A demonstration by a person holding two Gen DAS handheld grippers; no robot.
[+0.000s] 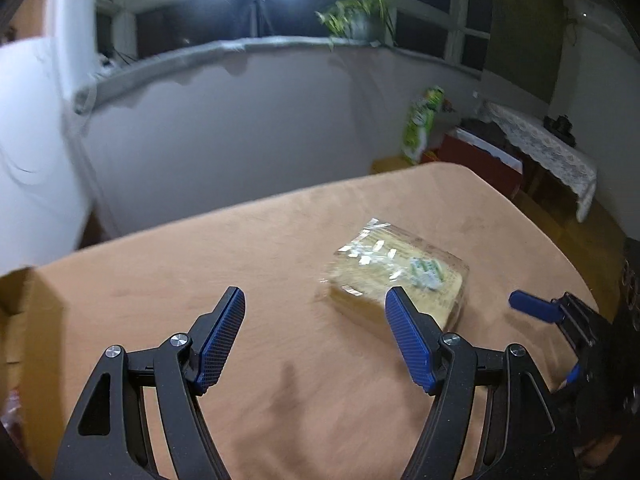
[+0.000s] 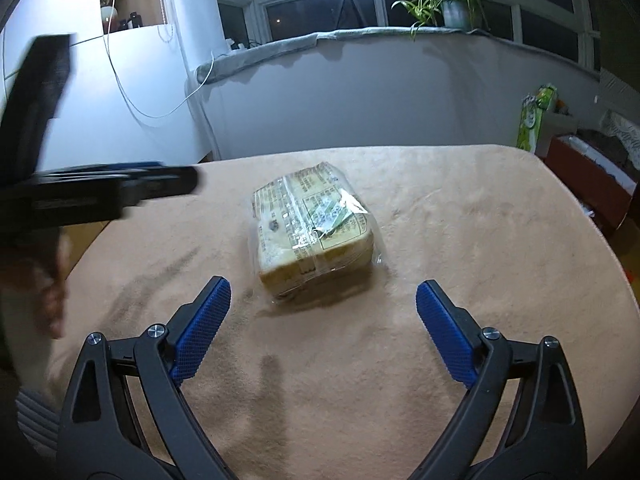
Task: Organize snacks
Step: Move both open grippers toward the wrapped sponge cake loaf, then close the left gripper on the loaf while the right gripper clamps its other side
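left gripper [image 1: 315,307]: had black arms, silver screws, blue cross-hatched pads
right gripper [image 2: 323,298]: showed the same black frame, blue textured pads

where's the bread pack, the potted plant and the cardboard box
bread pack [image 2: 314,236], right wrist view, on the top of its clear wrap
potted plant [image 2: 454,12], right wrist view, on its pot on the sill
cardboard box [image 1: 30,292], left wrist view, on its near wall

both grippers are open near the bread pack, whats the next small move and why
Probably ease the right hand-held gripper forward until its fingers straddle the wrapped bread pack, then close. The pack lies alone on the tan tablecloth, centred just ahead of that gripper's wide-open jaws, while the left hand-held gripper sits off to its side.
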